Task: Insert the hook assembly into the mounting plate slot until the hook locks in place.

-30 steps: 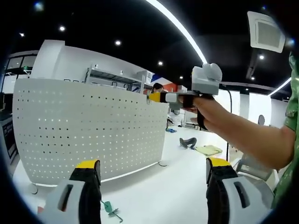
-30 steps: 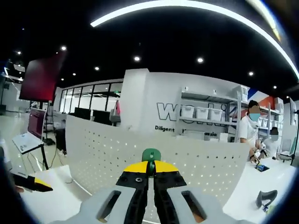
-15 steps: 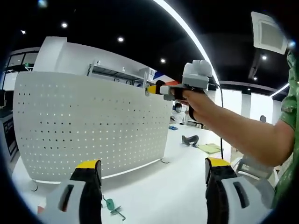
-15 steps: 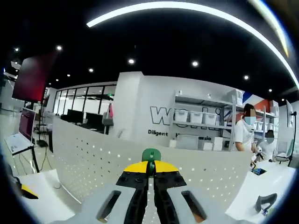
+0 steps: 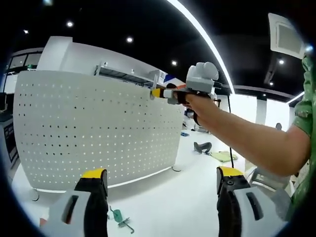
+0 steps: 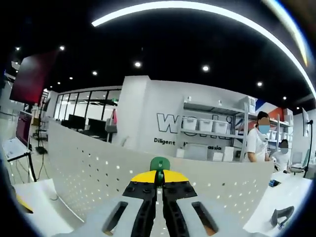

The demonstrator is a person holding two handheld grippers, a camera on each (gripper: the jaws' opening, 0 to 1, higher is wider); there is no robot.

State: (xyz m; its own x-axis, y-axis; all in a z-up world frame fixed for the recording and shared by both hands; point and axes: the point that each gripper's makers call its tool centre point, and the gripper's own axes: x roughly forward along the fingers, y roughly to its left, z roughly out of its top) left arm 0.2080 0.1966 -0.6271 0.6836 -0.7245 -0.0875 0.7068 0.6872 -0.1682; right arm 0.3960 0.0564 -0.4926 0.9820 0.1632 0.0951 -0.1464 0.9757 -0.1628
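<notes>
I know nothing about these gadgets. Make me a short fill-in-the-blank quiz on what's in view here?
1. The right gripper has its jaws shut on a small ____ hook.
2. The big white perforated panel is dotted with rows of small ____.
3. The left gripper has its jaws ____, with nothing between them.
4. Another green hook lies on the ____.

Missing words: green; holes; open; floor

Pegboard panel stands upright on the counter; a spare hook lies before it; shelving stands behind.
</notes>
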